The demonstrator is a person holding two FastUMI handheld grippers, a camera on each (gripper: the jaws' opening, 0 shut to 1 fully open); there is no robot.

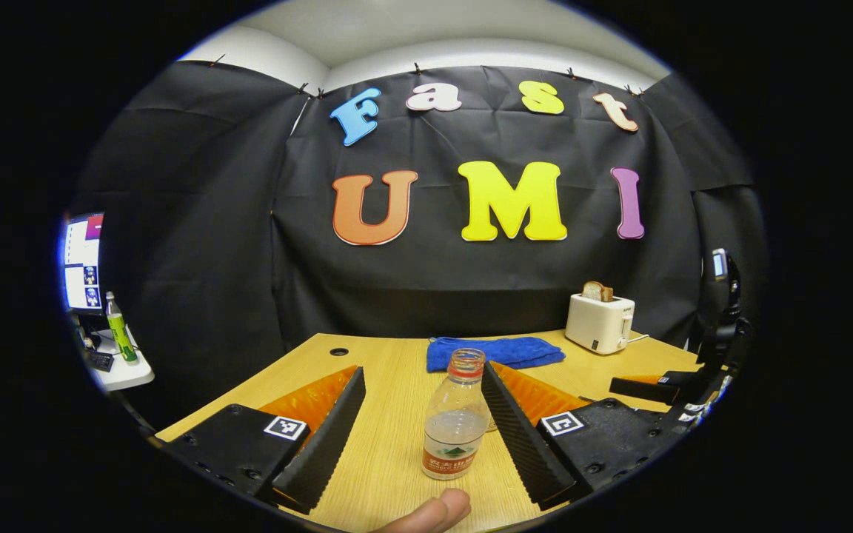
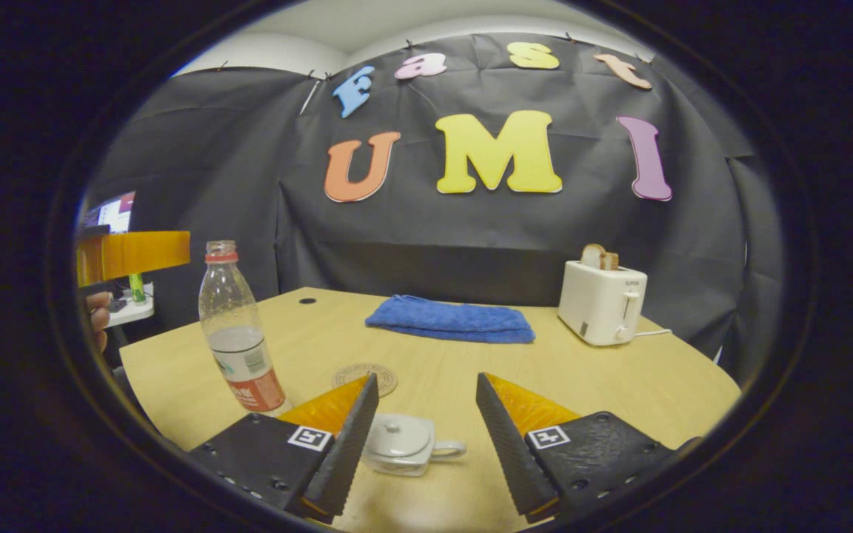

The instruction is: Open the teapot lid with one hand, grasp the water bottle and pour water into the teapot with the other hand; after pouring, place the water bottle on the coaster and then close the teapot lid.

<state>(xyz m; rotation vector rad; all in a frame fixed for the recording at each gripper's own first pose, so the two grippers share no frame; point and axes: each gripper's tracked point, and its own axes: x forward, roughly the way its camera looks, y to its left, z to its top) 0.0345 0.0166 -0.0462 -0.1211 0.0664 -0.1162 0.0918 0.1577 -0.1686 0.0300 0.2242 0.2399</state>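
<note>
Left gripper (image 1: 422,414) wide open, water bottle (image 1: 456,418) upright between the fingers, near the right finger, contact not clear. Cap off. Right gripper (image 2: 420,433) open too, teapot (image 2: 404,443) low between its fingers, lid (image 2: 397,437) on, handle pointing to 3 o'clock. Coaster (image 2: 365,377) on the table (image 2: 619,385) at 11 o'clock from teapot. Blue towel (image 2: 450,319) at 12 o'clock, toaster (image 2: 602,301) at 2 o'clock.
</note>
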